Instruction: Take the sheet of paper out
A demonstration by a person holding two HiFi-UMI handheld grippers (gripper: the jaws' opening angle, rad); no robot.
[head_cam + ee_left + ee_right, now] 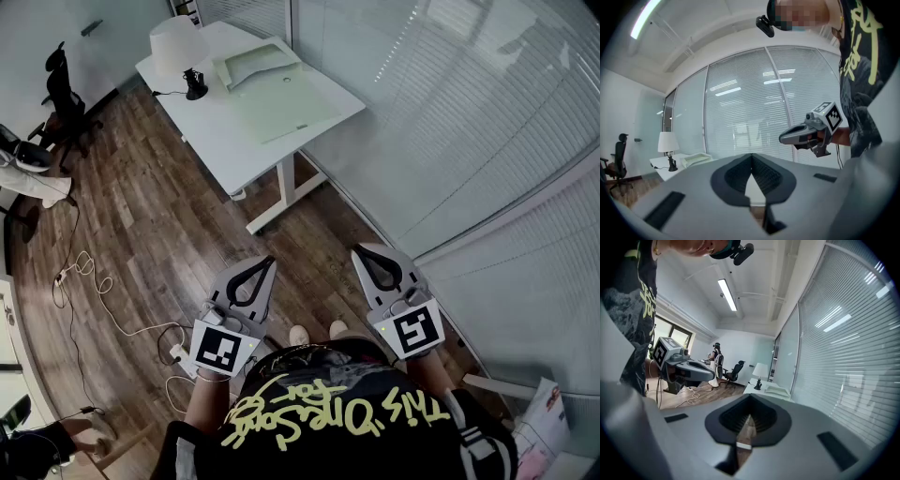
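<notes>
Wood floor first: walk to desk (214, 120) with left gripper (270, 263) and right gripper (357, 252) closed, empty; part jaws beside folder (289, 105), right edge.

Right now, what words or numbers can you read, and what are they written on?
"This One": yellow scrawl on the person's black shirt, upside down in the head view; the rest is unreadable.
Left hand-held gripper, right hand-held gripper: square black-and-white marker patterns only, no letters.
Papers at the lower right: print too small to read.
</notes>
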